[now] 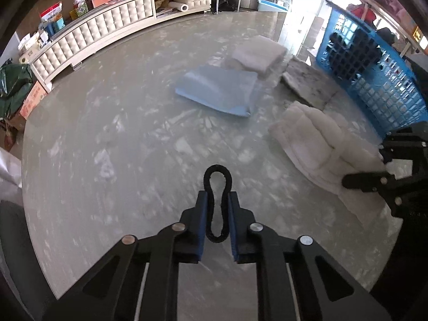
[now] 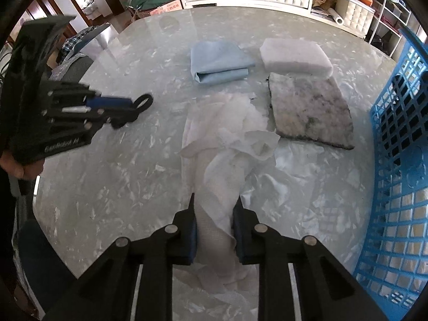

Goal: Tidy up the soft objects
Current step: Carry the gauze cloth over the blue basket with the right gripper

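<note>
My right gripper (image 2: 214, 224) pinches the white cloth (image 2: 227, 139) mid-counter; my left gripper (image 1: 217, 214) holds a black loop (image 1: 217, 203). Blue cloth (image 2: 218, 61), white pad (image 2: 294, 54) and grey pad (image 2: 307, 109) lie outside the blue basket (image 2: 396, 160); I judge most sorting remains.

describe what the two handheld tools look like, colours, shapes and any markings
Both are black plastic two-finger tools with angular linkage arms, silver round pivot pins and blue pads on the inner finger faces. The left tool has a thin black looped cord between its fingers. Seen from the right wrist view, its boxy black body carries pale lettering, roughly "GenRobot". The right tool matches in colour and shape. A bare hand grips the left body.
</note>
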A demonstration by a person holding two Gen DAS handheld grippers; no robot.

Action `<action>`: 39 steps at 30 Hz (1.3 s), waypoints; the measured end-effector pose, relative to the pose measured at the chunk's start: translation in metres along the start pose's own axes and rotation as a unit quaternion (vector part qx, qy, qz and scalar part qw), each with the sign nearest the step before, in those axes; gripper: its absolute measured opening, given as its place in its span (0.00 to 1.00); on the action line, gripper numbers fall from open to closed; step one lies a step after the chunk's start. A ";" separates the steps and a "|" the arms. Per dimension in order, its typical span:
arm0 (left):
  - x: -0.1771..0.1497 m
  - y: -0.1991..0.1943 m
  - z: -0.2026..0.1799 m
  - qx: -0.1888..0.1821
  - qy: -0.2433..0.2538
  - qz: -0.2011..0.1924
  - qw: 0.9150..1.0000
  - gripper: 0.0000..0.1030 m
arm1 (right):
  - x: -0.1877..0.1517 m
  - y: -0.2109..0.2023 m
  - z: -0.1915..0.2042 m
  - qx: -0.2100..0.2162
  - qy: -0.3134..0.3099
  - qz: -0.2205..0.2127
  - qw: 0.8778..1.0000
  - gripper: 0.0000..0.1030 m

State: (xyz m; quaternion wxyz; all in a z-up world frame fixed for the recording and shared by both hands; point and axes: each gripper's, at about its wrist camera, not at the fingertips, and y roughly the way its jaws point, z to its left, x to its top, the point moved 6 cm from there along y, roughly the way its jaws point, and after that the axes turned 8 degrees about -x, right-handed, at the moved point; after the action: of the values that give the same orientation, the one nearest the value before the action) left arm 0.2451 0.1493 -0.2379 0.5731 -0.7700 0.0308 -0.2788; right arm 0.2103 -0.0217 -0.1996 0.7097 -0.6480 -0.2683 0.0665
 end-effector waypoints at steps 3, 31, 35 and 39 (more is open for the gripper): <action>-0.011 -0.011 -0.009 -0.005 -0.014 -0.004 1.000 0.13 | 0.001 -0.016 -0.003 0.000 -0.004 -0.010 1.000 0.19; -0.046 -0.072 -0.098 -0.010 -0.032 -0.044 0.998 0.13 | 0.008 -0.195 -0.136 -0.080 0.059 -0.162 0.982 0.19; -0.047 -0.069 -0.101 -0.013 -0.041 -0.042 0.998 0.13 | 0.009 -0.197 -0.163 -0.101 0.087 -0.166 0.977 0.19; -0.049 -0.066 -0.103 -0.018 -0.049 -0.042 0.998 0.13 | 0.009 -0.183 -0.188 -0.121 0.097 -0.143 0.978 0.19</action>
State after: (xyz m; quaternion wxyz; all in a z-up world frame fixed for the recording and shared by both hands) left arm 0.1377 0.1007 -0.1783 0.5474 -0.7938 -0.0248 -0.2638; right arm 0.2593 -0.2113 -0.0253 0.6507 -0.6877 -0.2937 -0.1318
